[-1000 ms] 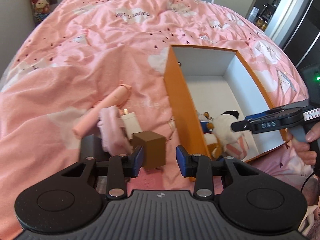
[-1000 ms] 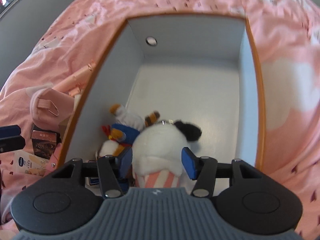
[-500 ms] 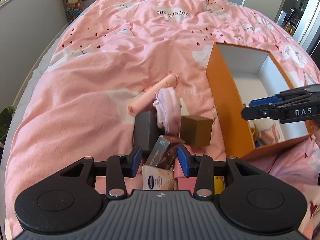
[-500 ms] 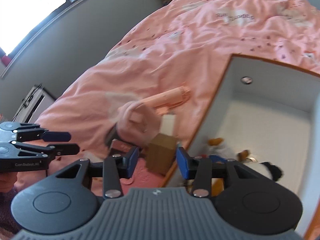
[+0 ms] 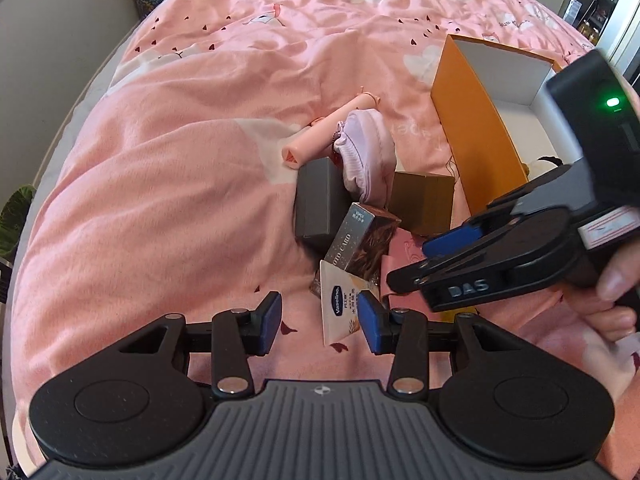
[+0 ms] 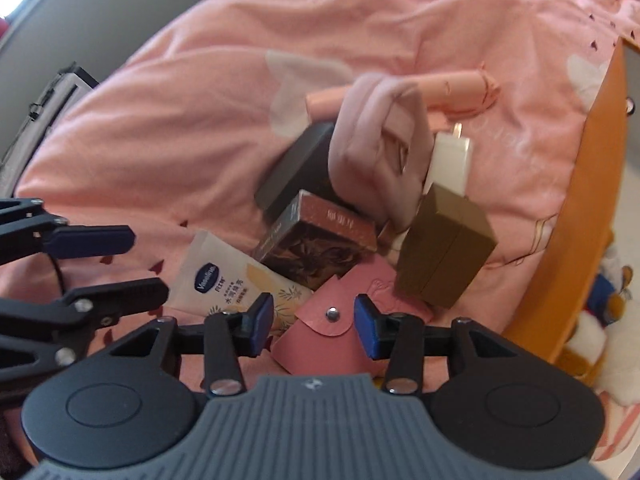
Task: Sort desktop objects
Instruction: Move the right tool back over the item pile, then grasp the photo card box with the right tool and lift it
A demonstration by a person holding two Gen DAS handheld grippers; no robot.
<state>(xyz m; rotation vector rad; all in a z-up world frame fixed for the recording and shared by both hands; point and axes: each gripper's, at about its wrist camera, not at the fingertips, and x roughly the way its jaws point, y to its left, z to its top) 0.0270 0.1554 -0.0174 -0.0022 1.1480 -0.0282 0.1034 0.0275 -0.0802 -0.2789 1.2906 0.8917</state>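
Jaws of the right gripper (image 6: pixel 314 326) were opening, empty, above the pink snap-button pouch (image 6: pixel 320 334); closing carelessly could topple the leaning gold cardboard box (image 6: pixel 444 248). The left gripper (image 5: pixel 320 322) stood open beside the white Vaseline tube (image 5: pixel 340 304).

Small boxes (image 6: pixel 444 256), Vaseline tube (image 6: pixel 236 284), pink pouch (image 6: pixel 332 328) heaped on the bed beside orange box (image 5: pixel 476 136)

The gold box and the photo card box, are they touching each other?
Cannot tell. In both wrist views the gold box and photo card box sit close, junction unclear.

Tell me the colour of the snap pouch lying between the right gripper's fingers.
Pink, with a small silver snap; the pouch shows best in the right wrist view.
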